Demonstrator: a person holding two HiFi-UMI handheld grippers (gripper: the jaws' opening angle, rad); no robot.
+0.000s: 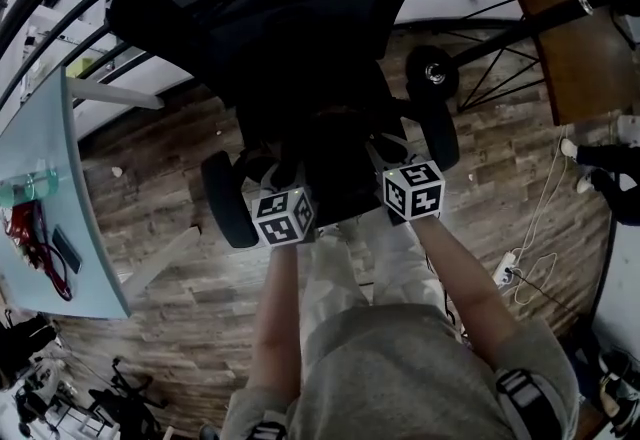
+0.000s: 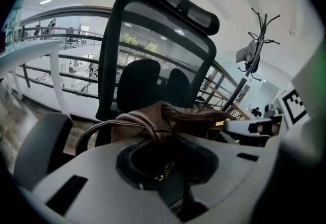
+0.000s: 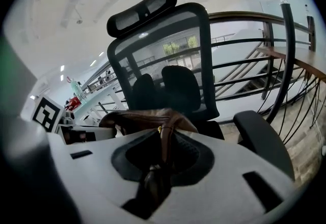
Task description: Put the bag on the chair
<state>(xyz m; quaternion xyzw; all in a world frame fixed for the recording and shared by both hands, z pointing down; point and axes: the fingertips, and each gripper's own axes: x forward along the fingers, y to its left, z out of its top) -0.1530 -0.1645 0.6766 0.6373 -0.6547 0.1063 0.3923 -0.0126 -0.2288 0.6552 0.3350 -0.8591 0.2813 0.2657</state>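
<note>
The left claw [image 2: 168, 169] is clamped on a gathered fold of the brown leather bag [image 2: 158, 118], its jaws nearly together with leather and a thin strap pinched between them. The right claw [image 3: 157, 172] is closed the same way on a narrow brown strap of that bag, which rises from between its jaws to a small gold-coloured fitting [image 3: 159, 129]. Each claw carries a cube [image 1: 283, 216] faced with black-and-white square marker patterns.

Both forearms are bare and reach forward and down from the person's grey top [image 1: 400, 368]. The left forearm [image 1: 278, 308] and the right forearm [image 1: 460, 278] lie side by side, roughly parallel.

The bag hangs between the two claws over the seat of the black mesh office chair [image 1: 290, 18], between its two padded armrests [image 1: 228, 200]. Whether its bottom touches the seat cannot be told. The chair's mesh back and curved headrest [image 2: 186, 1] stand upright just behind the bag, with a black metal railing [image 3: 244, 39] beyond.

The chair stands on a wood-plank floor [image 1: 160, 178]. At the left of the head view a pale blue-green surface [image 1: 60, 298] carries a clear bottle [image 1: 25, 190], a red object [image 1: 25, 228] and a dark flat device [image 1: 67, 250]. A white power strip [image 1: 505, 273] lies on the floor to the right
</note>
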